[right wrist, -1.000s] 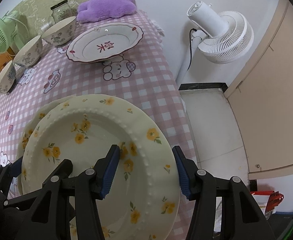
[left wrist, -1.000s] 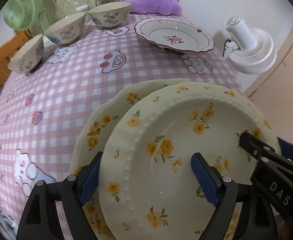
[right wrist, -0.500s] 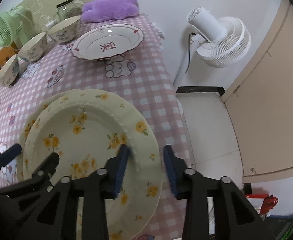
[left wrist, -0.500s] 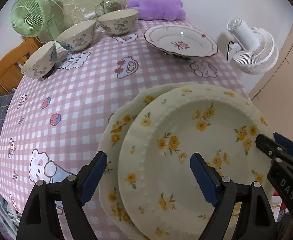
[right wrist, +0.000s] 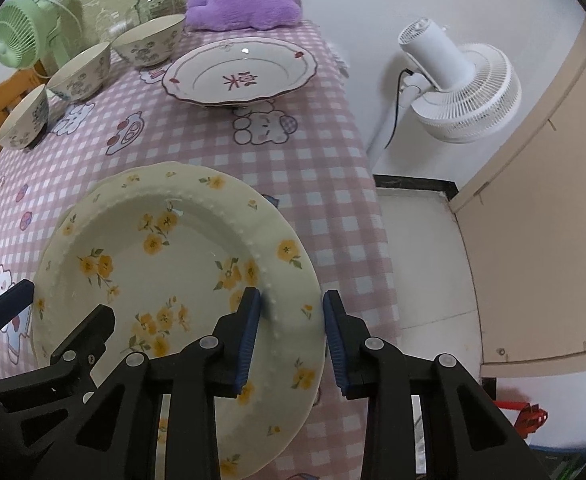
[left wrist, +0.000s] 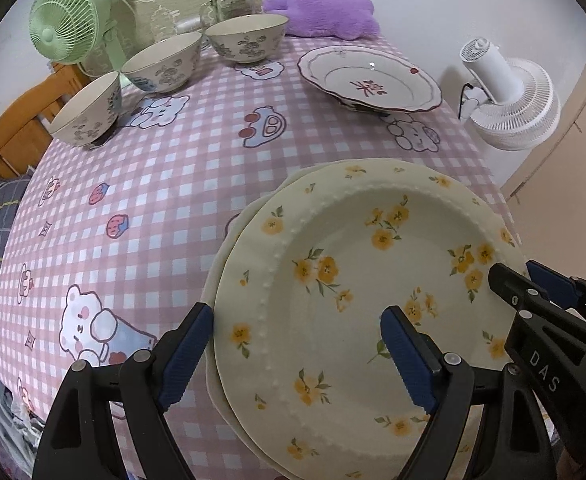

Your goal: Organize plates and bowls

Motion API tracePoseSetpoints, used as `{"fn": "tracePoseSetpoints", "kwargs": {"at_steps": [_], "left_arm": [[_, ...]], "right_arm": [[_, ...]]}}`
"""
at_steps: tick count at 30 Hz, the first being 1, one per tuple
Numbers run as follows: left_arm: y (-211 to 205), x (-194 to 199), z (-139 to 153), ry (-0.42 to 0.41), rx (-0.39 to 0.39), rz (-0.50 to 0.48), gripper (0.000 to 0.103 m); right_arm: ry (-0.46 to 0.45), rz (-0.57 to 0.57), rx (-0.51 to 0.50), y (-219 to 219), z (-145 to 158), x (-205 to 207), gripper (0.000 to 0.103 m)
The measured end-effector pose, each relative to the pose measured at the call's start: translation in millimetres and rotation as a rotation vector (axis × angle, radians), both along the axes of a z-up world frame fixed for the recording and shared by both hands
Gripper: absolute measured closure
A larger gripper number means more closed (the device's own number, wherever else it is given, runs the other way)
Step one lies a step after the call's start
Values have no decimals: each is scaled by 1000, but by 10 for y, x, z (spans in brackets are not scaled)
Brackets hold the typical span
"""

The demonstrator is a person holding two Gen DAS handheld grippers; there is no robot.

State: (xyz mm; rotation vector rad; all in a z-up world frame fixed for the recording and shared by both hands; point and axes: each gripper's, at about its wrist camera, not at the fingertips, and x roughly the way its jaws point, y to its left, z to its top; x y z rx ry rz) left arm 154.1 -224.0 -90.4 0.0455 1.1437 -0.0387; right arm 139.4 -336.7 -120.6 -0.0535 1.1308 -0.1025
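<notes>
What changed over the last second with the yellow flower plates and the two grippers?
The right gripper has just been closing its jaws around the rim of the top yellow-flowered plate, which now sits more squarely over the plate beneath. The left gripper stayed wide open astride the plates' other edge. The three bowls and the red-trimmed plate did not move.

Cream plates sprigged with yellow flowers; pink-and-white checked cloth with cartoon animals; white plate with red rim and red character; grey-blue floral bowls; green fan; purple cushion; blue-padded black hand-held gripper.
</notes>
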Motion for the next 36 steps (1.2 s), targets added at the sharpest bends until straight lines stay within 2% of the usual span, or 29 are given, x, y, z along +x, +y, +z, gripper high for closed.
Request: {"fn": "tracePoseSetpoints", "kwargs": {"at_steps": [11, 13, 15, 19, 25, 28, 36], "left_arm": [[67, 7, 60, 12, -32, -31, 14], [64, 10, 109, 6, -34, -57, 13], [83, 13, 175, -5, -43, -72, 11], [173, 38, 372, -48, -47, -85, 7], [316, 83, 688, -136, -48, -99, 5], [326, 165, 781, -162, -54, -118, 5], [148, 496, 910, -193, -50, -121, 5]], "right_arm": [[12, -31, 24, 13, 47, 54, 65], [-32, -36, 4, 81, 156, 31, 60], [-66, -36, 32, 153, 268, 3, 45], [-104, -47, 56, 288, 451, -15, 35], [-168, -64, 74, 460, 721, -13, 35], [-201, -66, 89, 506, 838, 24, 35], [-219, -42, 114, 388, 993, 340, 34]]}}
